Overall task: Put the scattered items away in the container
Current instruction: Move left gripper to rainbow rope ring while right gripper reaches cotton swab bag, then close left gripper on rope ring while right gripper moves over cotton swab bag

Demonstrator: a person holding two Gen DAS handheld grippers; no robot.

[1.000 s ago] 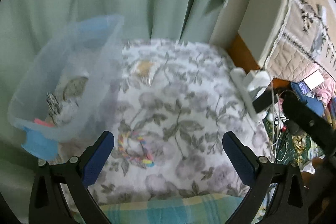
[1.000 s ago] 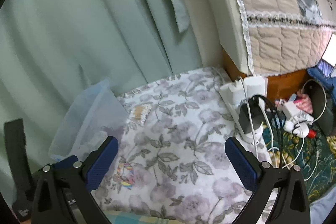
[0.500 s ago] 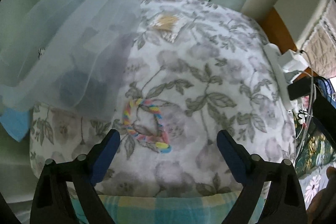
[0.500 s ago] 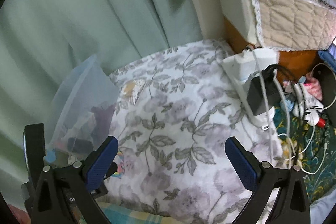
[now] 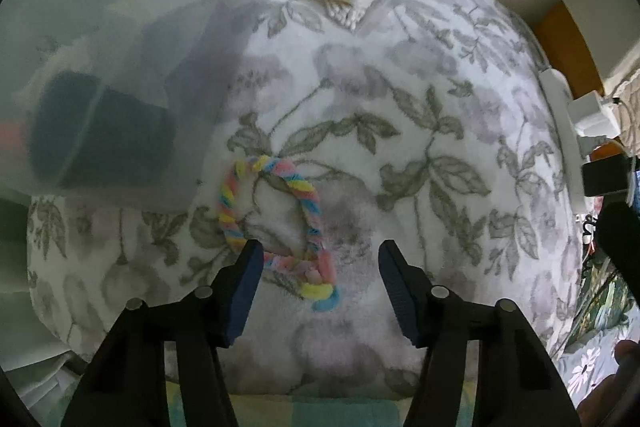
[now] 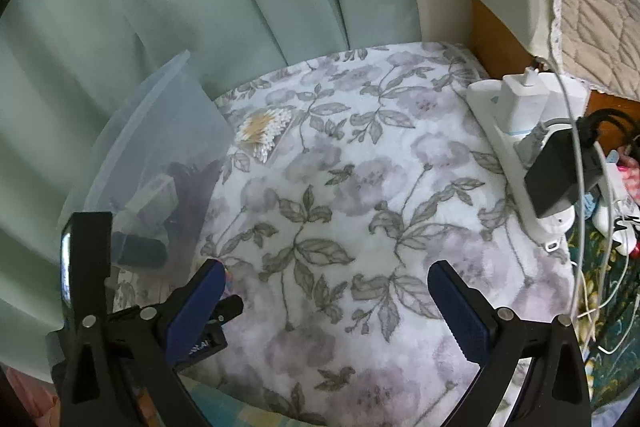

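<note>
A rainbow braided loop (image 5: 276,219) lies on the floral cushion (image 5: 420,107), beside the clear plastic container (image 5: 120,67). My left gripper (image 5: 320,267) points down over the loop's near end and its jaws are closing. The loop's lower part lies between the fingers; the left pad (image 5: 250,269) is at its edge and the right pad stands apart from it. A bundle of cotton swabs (image 6: 264,131) rests near the container (image 6: 160,155) at the cushion's far side. My right gripper (image 6: 326,291) hangs open above the bare cushion, nothing between its fingers.
A white power strip (image 6: 520,147) with chargers and cables runs along the cushion's right edge. Green curtains (image 6: 200,7) hang behind the container. The container holds dark and pale items. A hand (image 5: 616,379) shows at the lower right of the left wrist view.
Both grippers have come down toward the cushion. The left jaws have narrowed, and the braided loop now sits between the left fingers instead of ahead of them.
</note>
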